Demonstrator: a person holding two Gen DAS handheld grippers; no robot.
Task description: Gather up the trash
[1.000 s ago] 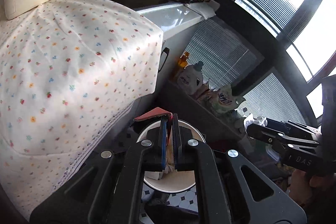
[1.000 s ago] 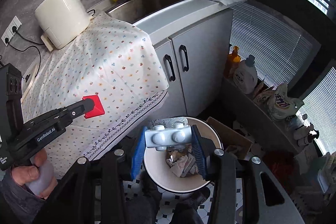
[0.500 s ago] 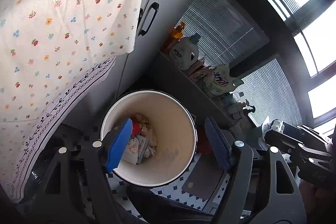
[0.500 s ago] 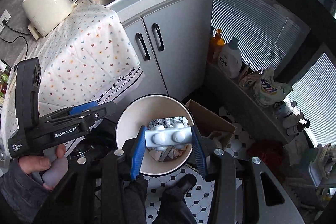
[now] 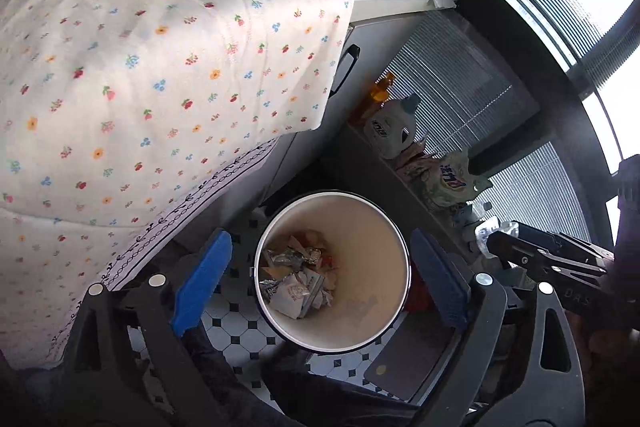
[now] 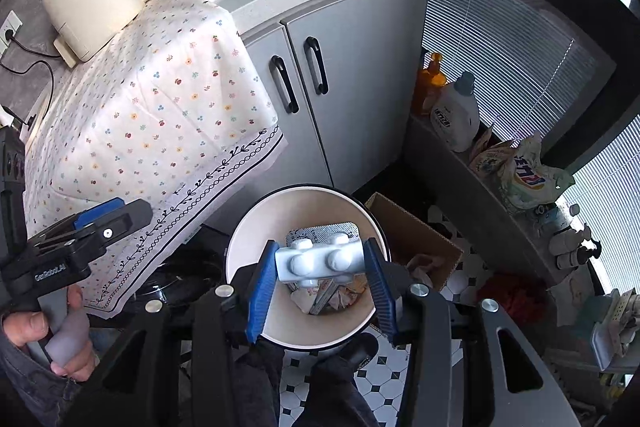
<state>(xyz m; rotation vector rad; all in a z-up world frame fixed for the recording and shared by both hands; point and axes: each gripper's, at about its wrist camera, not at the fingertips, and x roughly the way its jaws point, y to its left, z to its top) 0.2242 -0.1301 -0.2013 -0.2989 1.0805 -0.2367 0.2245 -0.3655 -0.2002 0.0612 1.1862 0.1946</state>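
Observation:
A round white bin (image 5: 385, 219) (image 6: 244, 227) stands on the tiled floor, with crumpled wrappers (image 5: 298, 277) in its bottom. My left gripper (image 5: 320, 281) hangs over it. Its jaws are opening and stand wide, with nothing between the blue pads (image 5: 202, 283). In the right wrist view the left gripper (image 6: 114, 221) shows at the left, held by a hand (image 6: 60, 331). My right gripper (image 6: 320, 291) is above the bin's mouth. A white blister pack (image 6: 320, 261) spans its fingertips and touches both pads while the jaws are opening. The right gripper (image 5: 504, 247) also shows right of the bin.
A flowered cloth (image 6: 152, 107) hangs over the counter left of the bin. Grey cabinet doors (image 6: 348, 75) stand behind it. An open cardboard box (image 6: 416, 239) sits at its right. A low ledge (image 6: 472, 195) carries detergent bottles and bags. The person's legs (image 6: 320, 387) are below.
The left gripper opened and the red and brown scrap it held is gone from its jaws. Both grippers sank toward the bin, the right one still carrying the blister pack.

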